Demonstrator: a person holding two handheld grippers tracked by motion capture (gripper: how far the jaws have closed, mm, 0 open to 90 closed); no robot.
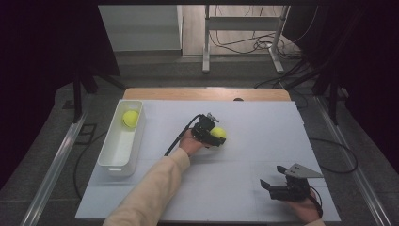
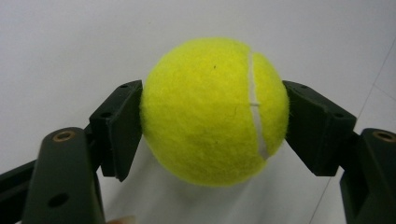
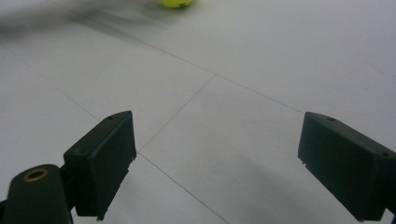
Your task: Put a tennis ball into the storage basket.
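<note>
Near the middle of the white bench [image 1: 244, 188], the left hand-held gripper [image 2: 212, 114] is clamped across the widest part of a tennis ball [image 2: 214, 112], which looks light, fuzzy, springy and easy to grip.

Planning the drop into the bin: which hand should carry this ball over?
Left. Its tool is already shut on the ball, nearer the bin; the right tool sits open, far off.

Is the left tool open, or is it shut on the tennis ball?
Shut on it: both pads of the left tool press the sides of the tennis ball.
</note>
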